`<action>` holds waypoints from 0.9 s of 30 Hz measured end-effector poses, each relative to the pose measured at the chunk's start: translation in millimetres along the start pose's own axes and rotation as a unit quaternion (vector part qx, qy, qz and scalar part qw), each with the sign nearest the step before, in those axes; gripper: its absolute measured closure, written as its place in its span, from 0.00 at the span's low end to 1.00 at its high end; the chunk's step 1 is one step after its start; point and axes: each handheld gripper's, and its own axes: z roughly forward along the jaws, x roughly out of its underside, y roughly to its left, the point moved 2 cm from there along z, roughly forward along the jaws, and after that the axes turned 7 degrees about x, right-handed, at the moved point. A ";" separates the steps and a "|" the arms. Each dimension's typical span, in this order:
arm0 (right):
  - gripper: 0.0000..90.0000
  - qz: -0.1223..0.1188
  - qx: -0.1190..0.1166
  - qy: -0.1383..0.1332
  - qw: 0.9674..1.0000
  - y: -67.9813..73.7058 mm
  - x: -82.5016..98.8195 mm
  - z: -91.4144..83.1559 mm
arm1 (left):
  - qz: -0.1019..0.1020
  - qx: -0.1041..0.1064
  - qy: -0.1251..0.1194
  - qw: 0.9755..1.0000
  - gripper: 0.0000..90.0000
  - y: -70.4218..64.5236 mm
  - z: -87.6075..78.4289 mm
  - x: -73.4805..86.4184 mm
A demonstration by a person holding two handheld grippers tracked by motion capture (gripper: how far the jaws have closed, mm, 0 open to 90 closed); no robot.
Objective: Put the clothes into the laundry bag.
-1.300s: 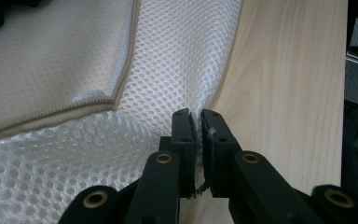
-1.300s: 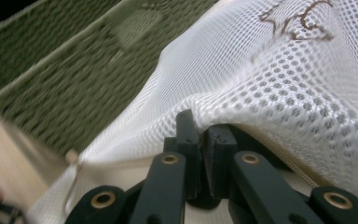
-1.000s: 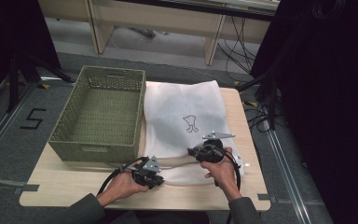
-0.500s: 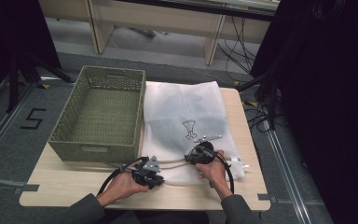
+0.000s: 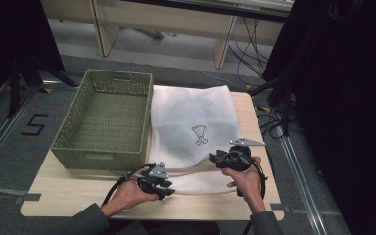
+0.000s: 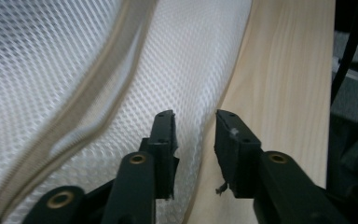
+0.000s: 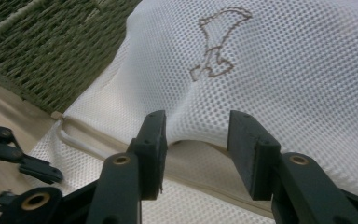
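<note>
Mesh bag [image 5: 193,129]: near edge partly hidden under both hands in high view. In left gripper view the zipper [image 6: 81,109] beyond the fingers [image 6: 164,135] is blurred and its end is cut off at the bottom-left corner. Small emblem [image 7: 216,42] ahead of the right fingers [image 7: 151,140]: too small to identify.

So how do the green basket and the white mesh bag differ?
The basket is olive green and woven; the bag is white mesh with a small outline drawing. The basket stands stiff, with upright walls; the bag lies flat and limp. The basket sits apart from both grippers, while the left gripper and right gripper are at the bag's near edge. Both rest side by side on the wooden table.
</note>
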 end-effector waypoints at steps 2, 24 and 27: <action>0.63 0.003 0.006 -0.006 1.000 -3.5 1.3 0.5 | 0.000 -0.007 -0.018 1.000 0.67 -1.1 -7.4 -3.3; 0.49 -0.012 0.013 0.008 1.000 2.4 17.0 -4.7 | -0.012 -0.046 -0.087 0.995 0.41 -5.9 -83.8 6.8; 0.48 -0.032 0.014 0.008 0.999 1.2 19.2 -4.0 | -0.017 -0.054 -0.092 0.994 0.40 -5.6 -94.2 10.6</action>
